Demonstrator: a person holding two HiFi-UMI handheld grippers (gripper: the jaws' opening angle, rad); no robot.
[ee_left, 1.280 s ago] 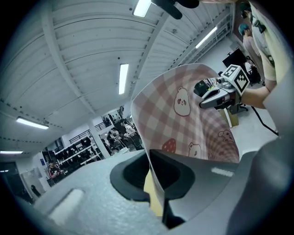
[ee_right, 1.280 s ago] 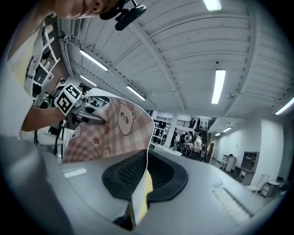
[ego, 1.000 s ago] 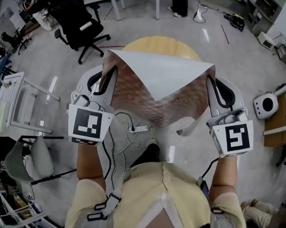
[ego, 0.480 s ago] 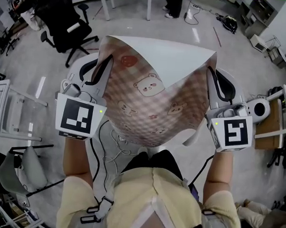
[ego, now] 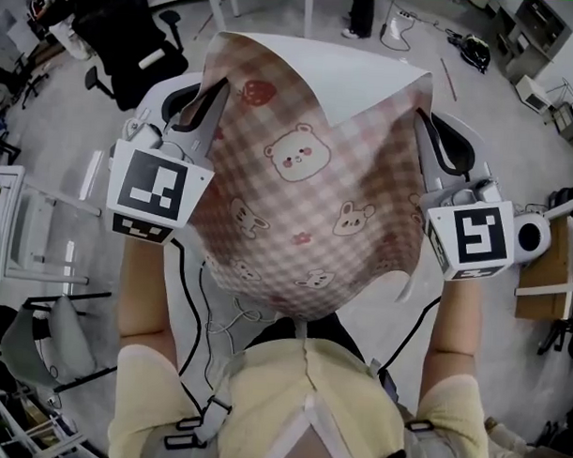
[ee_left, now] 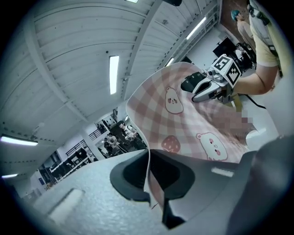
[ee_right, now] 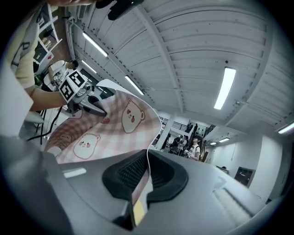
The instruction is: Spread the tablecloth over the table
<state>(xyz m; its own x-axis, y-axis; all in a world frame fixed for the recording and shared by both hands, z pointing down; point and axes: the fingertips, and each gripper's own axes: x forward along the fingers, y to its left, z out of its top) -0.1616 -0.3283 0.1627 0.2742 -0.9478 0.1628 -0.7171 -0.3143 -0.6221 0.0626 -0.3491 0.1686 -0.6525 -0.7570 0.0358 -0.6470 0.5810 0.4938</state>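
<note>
- My left tongs (ego: 214, 97) were pinched tight on one upper corner of the tablecloth (ego: 306, 196). The left gripper view showed the thin edge pressed between the pads with no gap.
- My right tongs (ego: 420, 125) were clamped just as firmly on the opposite upper corner, with the hem running straight through the closed pads.
- Between the two tongs the tablecloth hung in the air, its checked bear-print face toward me. It sagged in the middle and trailed below both tongs, and its white underside curled over along the top edge beyond the tips.
- The worktop was hidden behind the cloth, so I could not tell how near it lay.
- I judged the step in hand to be carrying the cloth out for laying. To do it well, I would hold both tongs level with each other, draw them apart enough to take out the sag, and let the free lower edge clear the near rim before lowering.
- The risk, to my mind, was one corner slipping, or the cloth landing skewed if one side led.
</note>
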